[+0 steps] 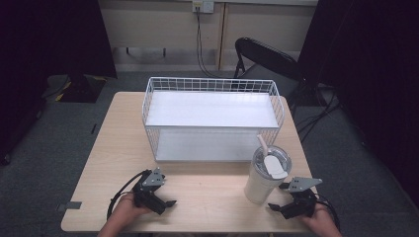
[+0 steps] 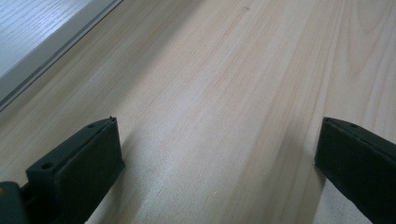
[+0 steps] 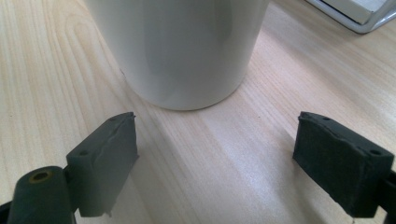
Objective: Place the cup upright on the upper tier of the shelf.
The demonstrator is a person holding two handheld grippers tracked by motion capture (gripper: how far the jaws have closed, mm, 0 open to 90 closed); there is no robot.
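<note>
A white tumbler (image 1: 264, 175) with a clear lid and a straw stands upright on the wooden table (image 1: 207, 192), near the front right. My right gripper (image 1: 276, 197) sits just to its right, low over the table, open, with the tumbler's base (image 3: 182, 56) a short way ahead of its jaws and untouched. At the front left my left gripper (image 1: 170, 202) rests open above bare wood, nothing between its jaws (image 2: 215, 158). A white wire basket (image 1: 212, 118) with a flat white floor stands at the table's middle back.
The basket's white edge (image 2: 42, 51) lies ahead and left of the left gripper. A black folding chair (image 1: 267, 59) stands behind the table. Dark curtains hang at both sides, and cables run on the grey floor to the right.
</note>
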